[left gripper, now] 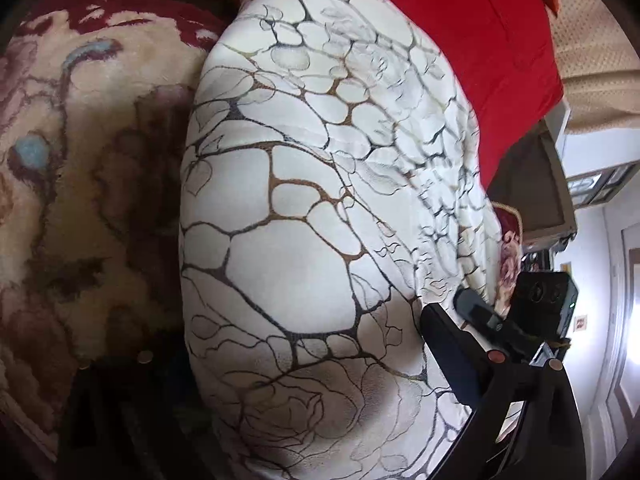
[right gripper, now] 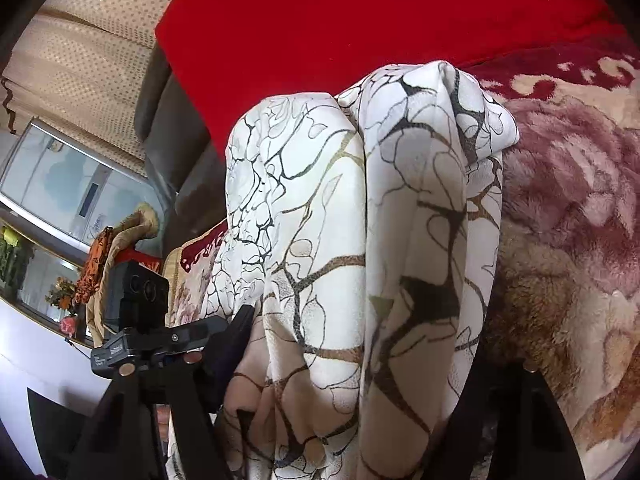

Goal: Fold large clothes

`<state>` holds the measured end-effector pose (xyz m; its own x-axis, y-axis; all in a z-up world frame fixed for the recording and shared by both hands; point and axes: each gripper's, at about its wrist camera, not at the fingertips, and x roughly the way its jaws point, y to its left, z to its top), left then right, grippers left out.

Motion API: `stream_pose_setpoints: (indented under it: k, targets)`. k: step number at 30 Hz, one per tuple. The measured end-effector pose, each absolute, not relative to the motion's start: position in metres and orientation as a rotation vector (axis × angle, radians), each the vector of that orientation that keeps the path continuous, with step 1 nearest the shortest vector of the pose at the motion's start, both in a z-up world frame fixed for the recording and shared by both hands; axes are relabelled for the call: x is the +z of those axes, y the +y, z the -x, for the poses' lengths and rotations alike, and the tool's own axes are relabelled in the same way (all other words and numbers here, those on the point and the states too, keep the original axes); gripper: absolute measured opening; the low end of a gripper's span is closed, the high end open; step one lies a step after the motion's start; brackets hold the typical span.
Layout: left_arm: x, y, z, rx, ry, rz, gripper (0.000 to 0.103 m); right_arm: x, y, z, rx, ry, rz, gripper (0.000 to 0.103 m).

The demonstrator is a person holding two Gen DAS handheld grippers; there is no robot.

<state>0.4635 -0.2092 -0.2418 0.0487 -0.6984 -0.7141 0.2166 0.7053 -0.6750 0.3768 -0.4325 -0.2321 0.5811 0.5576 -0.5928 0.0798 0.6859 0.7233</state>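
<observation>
A large white cloth (left gripper: 304,184) with black and gold vein lines lies on a plush floral blanket (left gripper: 80,184). In the left wrist view it bulges as a smooth mound between the fingers of my left gripper (left gripper: 288,336). The right finger (left gripper: 444,332) touches it, while the left finger sits in shadow beside its edge. In the right wrist view the cloth (right gripper: 360,208) stands bunched in upright folds inside my right gripper (right gripper: 380,344), and both fingers press on the bundle. The two grippers are side by side, each seeing the other's camera block (left gripper: 544,300).
A red sheet (right gripper: 340,28) covers the bed beyond the cloth. The floral blanket (right gripper: 568,220) spreads to the right. Beige curtains (right gripper: 80,64), a window and a shelf with flowers (right gripper: 64,296) stand off the bed's edge.
</observation>
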Motion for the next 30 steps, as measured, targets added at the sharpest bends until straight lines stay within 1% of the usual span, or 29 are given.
stream_pose_setpoints:
  k: [4,9,12,17,20,24,26,27,30]
  targets:
    - [-0.235,-0.215,-0.456,-0.732,1.304,0.411,0.094,-0.236,-0.428,-0.377,0.31,0.916,-0.784,0.075]
    - [-0.23,-0.222,-0.454,-0.739,1.29,0.408,0.091,-0.237,-0.425,-0.375,0.312,0.903,-0.789,0.075]
    - [-0.228,-0.219,-0.453,-0.749,1.269,0.419,0.083,-0.237,-0.419,-0.374,0.307,0.894,-0.8,0.072]
    - [-0.216,-0.22,-0.447,-0.787,1.211,0.381,0.062,-0.233,-0.406,-0.373,0.304,0.864,-0.803,0.067]
    - [-0.212,-0.222,-0.444,-0.801,1.187,0.363,0.057,-0.227,-0.399,-0.371,0.305,0.841,-0.785,0.065]
    - [-0.22,-0.223,-0.446,-0.778,1.209,0.352,0.055,-0.226,-0.394,-0.371,0.295,0.845,-0.75,0.064]
    - [-0.223,-0.225,-0.448,-0.76,1.236,0.332,0.062,-0.231,-0.393,-0.373,0.291,0.86,-0.745,0.064]
    - [-0.224,-0.226,-0.449,-0.758,1.245,0.316,0.062,-0.233,-0.393,-0.374,0.292,0.866,-0.738,0.063]
    - [-0.222,-0.229,-0.447,-0.758,1.228,0.301,0.059,-0.234,-0.393,-0.375,0.293,0.868,-0.731,0.063]
